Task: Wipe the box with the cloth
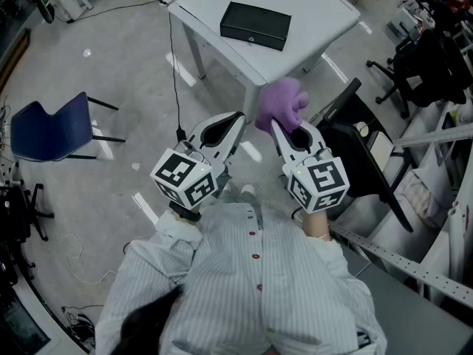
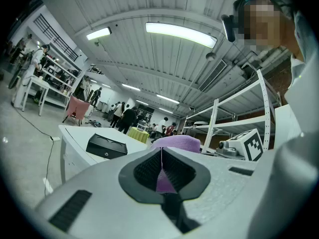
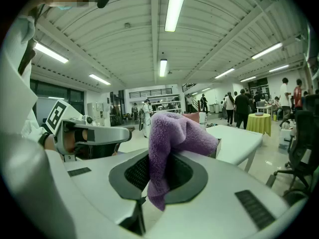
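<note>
My right tongs [image 1: 275, 126] grip one purple cloth [image 1: 281, 100]; left tongs [image 1: 238, 118] closed, empty. One black box [image 1: 255, 25] lies on the table [image 1: 318, 6] ahead, well apart. One blue chair [image 1: 52, 128] left, one black chair [image 1: 356, 128] right.

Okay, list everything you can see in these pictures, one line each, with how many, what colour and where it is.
box: one, black, on the table near its front edge
table: one, white, ahead of the grippers
cloth: one, purple, bunched up in the right gripper
chair: one, blue, on the floor at left
office chair: one, black, far right
cable: one, black, running past the table's left corner and down across the floor
left gripper: one, white, jaws together, nothing in them
right gripper: one, white, jaws clamped on the cloth
shirt: one, pale striped, bottom centre
</note>
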`<state>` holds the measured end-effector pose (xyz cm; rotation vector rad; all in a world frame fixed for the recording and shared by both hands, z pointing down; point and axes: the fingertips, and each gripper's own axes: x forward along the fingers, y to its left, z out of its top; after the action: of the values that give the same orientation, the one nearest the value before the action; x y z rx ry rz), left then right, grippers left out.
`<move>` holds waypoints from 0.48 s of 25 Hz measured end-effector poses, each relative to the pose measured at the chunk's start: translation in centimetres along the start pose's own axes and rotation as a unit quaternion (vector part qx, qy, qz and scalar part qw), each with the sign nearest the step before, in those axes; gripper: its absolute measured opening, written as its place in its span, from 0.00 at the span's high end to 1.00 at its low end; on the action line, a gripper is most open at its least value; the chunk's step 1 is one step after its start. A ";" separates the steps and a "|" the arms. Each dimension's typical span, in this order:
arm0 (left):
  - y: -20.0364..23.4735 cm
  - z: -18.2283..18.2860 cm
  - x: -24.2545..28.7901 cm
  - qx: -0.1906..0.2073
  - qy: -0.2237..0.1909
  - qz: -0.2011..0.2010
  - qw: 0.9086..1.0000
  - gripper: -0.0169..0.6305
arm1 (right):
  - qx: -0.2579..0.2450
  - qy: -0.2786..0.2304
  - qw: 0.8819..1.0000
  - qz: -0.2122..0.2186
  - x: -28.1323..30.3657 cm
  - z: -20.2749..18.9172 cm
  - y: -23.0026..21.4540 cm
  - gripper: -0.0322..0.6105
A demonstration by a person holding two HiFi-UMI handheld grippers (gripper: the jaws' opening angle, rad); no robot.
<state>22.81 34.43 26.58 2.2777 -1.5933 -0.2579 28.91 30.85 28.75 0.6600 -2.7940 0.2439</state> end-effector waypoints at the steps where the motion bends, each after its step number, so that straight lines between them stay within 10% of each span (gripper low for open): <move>1: -0.1 0.0 0.0 0.002 0.000 0.001 1.000 0.95 | 0.000 0.000 1.000 0.001 -0.1 0.0 0.1 0.87; 12: -0.4 -0.1 -0.1 0.013 -0.001 0.018 1.000 0.95 | 0.002 -0.008 1.000 0.010 -0.3 0.0 0.4 0.87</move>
<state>23.18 34.67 26.55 2.2660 -1.6470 -0.2319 29.03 31.30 28.58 0.6371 -2.8174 0.2500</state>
